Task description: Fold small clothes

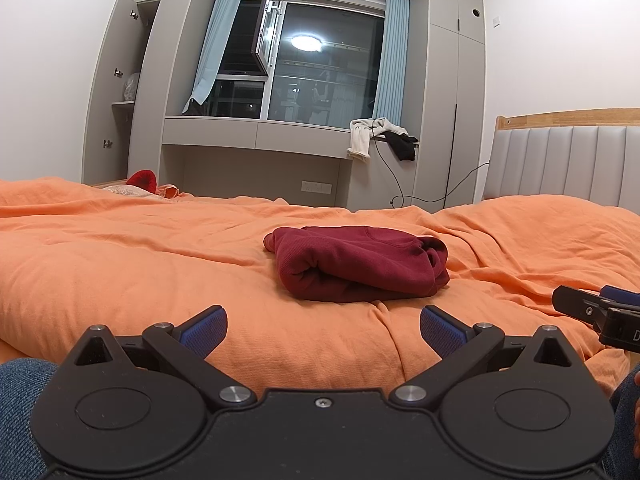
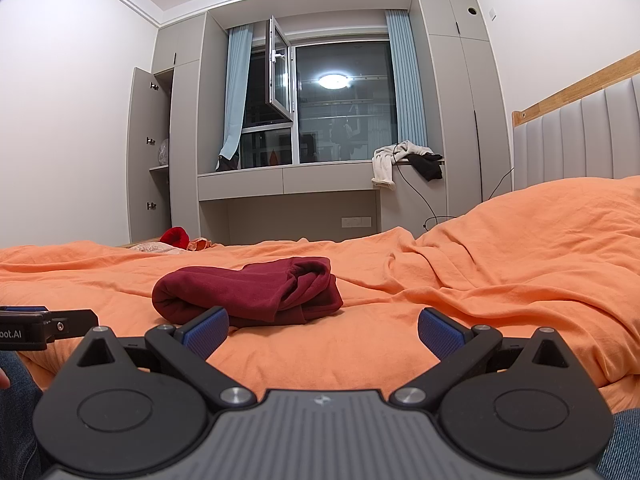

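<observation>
Lying folded on the orange bed cover (image 1: 160,264): dark red garment (image 1: 360,264), apparently a small sweatshirt | left claw (image 1: 323,326) spread wide, empty, short of the garment | right claw (image 2: 323,328) spread wide, empty, garment just ahead to its left

Folded garment (image 1: 360,264): dark maroon, plain, no print. Bed cover (image 1: 140,264): orange, plain. Headboard (image 1: 560,160): pale grey panels with vertical ribs, under a light wood top rail. Left tool (image 1: 323,330): black body, blue pads (image 1: 204,330) with fine cross-hatch texture. Right tool (image 2: 323,330): black arms, grey ribbed centre plate, blue cross-hatched pads (image 2: 440,330). Curtains (image 1: 394,56): light blue. Wardrobe (image 1: 456,100): pale grey. Walls (image 1: 44,72): white. Clothes on window ledge: one off-white (image 1: 366,134), one black (image 1: 404,146). Object at bed's far left edge (image 1: 142,179): bright red.
</observation>
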A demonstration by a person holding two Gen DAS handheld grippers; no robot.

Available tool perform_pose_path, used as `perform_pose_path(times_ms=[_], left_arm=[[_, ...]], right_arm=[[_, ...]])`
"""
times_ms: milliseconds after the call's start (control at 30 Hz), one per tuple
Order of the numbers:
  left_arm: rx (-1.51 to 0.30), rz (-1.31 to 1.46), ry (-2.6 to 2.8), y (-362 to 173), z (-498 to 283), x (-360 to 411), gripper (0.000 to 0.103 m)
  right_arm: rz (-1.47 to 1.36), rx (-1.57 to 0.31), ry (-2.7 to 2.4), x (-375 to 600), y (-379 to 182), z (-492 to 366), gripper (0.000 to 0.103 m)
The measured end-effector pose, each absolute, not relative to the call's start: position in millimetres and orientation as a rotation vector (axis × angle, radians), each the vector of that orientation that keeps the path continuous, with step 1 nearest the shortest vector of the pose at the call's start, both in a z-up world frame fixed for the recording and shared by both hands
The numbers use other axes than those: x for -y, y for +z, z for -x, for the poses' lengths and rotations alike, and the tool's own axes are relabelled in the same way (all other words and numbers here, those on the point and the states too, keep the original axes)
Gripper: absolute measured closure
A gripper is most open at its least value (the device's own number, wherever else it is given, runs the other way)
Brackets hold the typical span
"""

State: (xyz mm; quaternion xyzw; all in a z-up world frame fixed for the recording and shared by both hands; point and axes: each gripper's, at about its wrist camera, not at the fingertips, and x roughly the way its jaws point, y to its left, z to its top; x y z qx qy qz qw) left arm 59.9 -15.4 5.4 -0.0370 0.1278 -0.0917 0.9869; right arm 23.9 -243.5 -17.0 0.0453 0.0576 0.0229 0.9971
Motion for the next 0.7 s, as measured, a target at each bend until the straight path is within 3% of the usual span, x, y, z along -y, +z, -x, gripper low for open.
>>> perform_pose_path(times_ms=[700], left_arm=[[-0.253, 0.042, -0.159, 5.3, -59.4, 15.8, 0.001]], right_arm=[[-0.088, -0.117, 0.048, 243.7, -20.5, -24.3, 0.000]])
